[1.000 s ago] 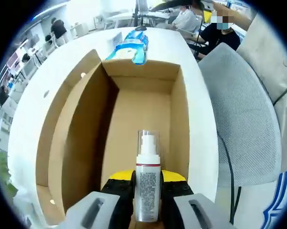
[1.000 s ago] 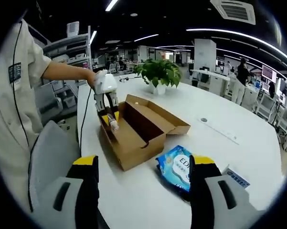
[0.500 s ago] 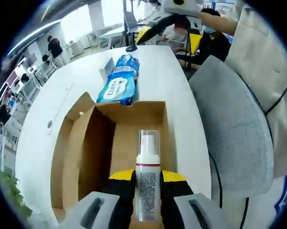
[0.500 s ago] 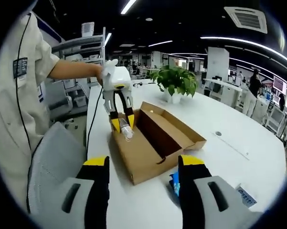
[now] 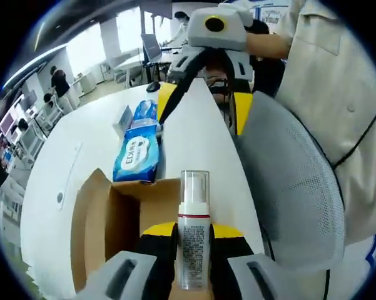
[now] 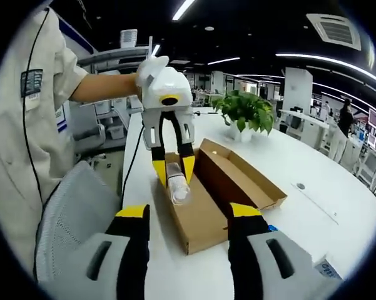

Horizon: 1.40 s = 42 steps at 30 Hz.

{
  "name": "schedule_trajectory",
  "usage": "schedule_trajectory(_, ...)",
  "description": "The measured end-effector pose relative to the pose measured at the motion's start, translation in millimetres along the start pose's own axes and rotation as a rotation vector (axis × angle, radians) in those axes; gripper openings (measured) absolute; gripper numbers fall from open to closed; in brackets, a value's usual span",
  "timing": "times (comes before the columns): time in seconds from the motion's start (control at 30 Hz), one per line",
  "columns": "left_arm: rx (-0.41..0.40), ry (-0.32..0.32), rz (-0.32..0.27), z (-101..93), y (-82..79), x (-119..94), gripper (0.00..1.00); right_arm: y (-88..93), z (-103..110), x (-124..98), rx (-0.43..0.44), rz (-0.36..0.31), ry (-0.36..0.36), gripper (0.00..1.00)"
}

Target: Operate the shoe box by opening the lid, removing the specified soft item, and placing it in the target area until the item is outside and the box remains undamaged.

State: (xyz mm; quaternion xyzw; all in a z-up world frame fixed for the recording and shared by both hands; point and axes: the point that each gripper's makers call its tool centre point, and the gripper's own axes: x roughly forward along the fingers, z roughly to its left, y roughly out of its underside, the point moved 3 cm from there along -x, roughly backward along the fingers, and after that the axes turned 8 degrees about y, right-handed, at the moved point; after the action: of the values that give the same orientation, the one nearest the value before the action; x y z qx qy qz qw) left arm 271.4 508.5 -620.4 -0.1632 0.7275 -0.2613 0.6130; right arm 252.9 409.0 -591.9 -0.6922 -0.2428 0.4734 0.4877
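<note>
On the white table (image 6: 313,206) the shoe box (image 6: 219,194) lies open — left gripper (image 5: 193,250) clamps a spray bottle (image 5: 193,231), right gripper (image 6: 188,215) spread, holding nothing.

We note matt brown cardboard on the open shoe box (image 6: 213,200), glossy blue plastic film on the wipes pack (image 5: 137,153), clear plastic capping the white spray bottle (image 5: 193,234), and a smooth white bench (image 5: 81,150).

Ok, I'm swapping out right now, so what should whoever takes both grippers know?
Left gripper: shut on the white spray bottle with a clear cap, held above the open brown cardboard shoe box.
Right gripper: open, holding nothing, near the box's front end.
Done: lid open, bottle lifted clear.
Left: set the bottle on the white table; the blue wipes pack lies beyond the box.
</note>
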Motion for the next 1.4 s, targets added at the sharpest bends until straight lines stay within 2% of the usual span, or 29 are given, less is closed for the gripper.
schedule_trajectory(0.13,0.015,0.025,-0.059,-4.0,-15.0,1.3,0.19,-0.3,5.4,3.7,-0.005,0.002,-0.018,0.41)
schedule_trajectory(0.3,0.047,0.036,-0.085,-6.9,-25.7,4.8,0.19,-3.2,9.7,5.6,-0.003,-0.005,-0.031,0.33)
schedule_trajectory(0.5,0.094,0.042,-0.119,-11.5,-38.5,9.7,0.19,-3.2,16.7,6.6,-0.051,-0.002,-0.061,0.32)
schedule_trajectory(0.73,0.125,0.044,-0.160,-12.9,-49.7,11.2,0.19,-6.3,17.1,7.8,-0.061,-0.012,-0.052,0.19)
schedule_trajectory(0.8,0.121,0.039,-0.167,-12.3,-51.0,11.9,0.19,-6.4,15.3,7.6,-0.065,-0.010,-0.047,0.18)
schedule_trajectory(1.13,0.116,0.033,-0.167,-11.2,-50.0,19.8,0.20,-2.6,13.3,10.2,-0.070,0.082,-0.080,0.18)
schedule_trajectory(1.4,0.151,-0.019,-0.178,-4.5,-54.2,19.9,0.20,-7.7,4.3,5.5,-0.194,0.160,-0.122,0.17)
